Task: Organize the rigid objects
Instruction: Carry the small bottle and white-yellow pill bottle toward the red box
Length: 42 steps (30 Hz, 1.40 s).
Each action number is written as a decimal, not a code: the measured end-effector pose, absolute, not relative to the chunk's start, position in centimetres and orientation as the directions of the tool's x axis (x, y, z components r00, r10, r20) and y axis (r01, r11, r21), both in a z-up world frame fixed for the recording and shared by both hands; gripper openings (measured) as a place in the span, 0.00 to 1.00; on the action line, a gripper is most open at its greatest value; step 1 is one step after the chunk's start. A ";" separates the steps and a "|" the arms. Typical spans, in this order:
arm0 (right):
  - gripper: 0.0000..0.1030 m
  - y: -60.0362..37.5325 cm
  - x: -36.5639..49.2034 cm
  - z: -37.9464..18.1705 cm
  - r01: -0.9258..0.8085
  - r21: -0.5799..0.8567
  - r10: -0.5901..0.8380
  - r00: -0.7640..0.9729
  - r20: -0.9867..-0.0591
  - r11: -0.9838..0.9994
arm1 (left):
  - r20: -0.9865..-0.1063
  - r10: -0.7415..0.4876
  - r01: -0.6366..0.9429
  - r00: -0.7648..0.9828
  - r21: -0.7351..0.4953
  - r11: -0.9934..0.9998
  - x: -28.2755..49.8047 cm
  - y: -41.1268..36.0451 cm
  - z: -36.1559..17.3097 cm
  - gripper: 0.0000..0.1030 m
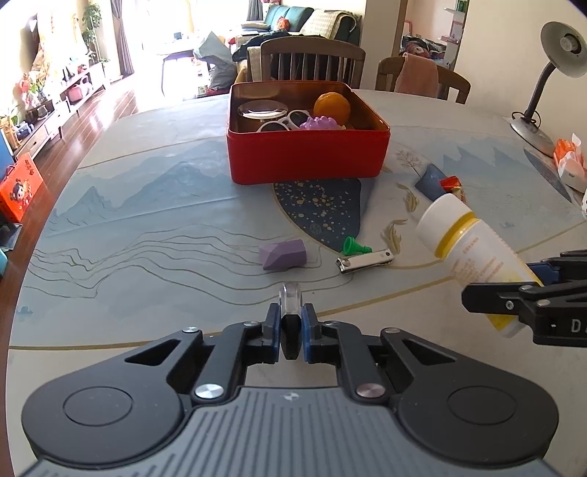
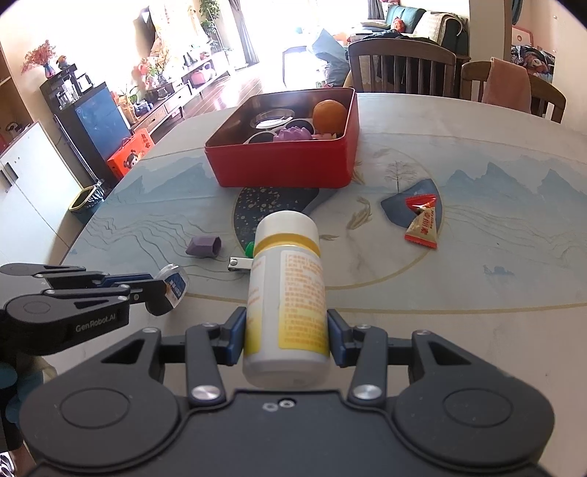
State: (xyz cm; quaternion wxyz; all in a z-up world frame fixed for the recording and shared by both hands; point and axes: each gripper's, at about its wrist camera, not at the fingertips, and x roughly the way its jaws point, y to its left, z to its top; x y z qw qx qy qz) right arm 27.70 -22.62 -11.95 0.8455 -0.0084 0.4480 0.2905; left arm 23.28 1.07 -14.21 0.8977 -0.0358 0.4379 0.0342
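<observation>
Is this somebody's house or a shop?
Most likely a house, a dining spot opening onto a living room: wooden chairs at a big table, with a sofa behind.

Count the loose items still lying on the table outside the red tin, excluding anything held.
4: purple block, green piece touching the nail clipper right of it, and a snack packet farther right. The held bottle may hide more.

I see my left gripper (image 1: pixel 291 332) at the bottom of the frame: black linkages, blue pads, silver screws, ribbed grey housing. My right gripper (image 2: pixel 288 332) matches; "GenRobot.AI" marks the left one's side.
</observation>
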 end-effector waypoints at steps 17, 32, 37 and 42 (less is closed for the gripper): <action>0.43 -23.4 28.5 -12.5 -0.491 0.254 0.480 0.414 -0.773 0.833 | -0.821 0.032 -0.118 0.570 -0.044 0.992 26.1 1.3 -16.2 0.15; 0.43 -22.8 29.8 -9.4 -0.526 0.256 0.519 0.445 -0.730 0.811 | -0.787 0.026 -0.186 0.616 -0.113 0.976 25.6 2.7 -12.7 0.15; 0.43 -21.9 30.9 -6.8 -0.557 0.233 0.537 0.476 -0.697 0.797 | -0.753 0.025 -0.185 0.657 -0.129 0.974 26.1 3.3 -9.7 0.15; 0.43 -20.9 32.5 -5.3 -0.569 0.223 0.549 0.502 -0.668 0.792 | -0.714 0.033 -0.175 0.699 -0.126 0.976 27.5 4.0 -7.2 0.15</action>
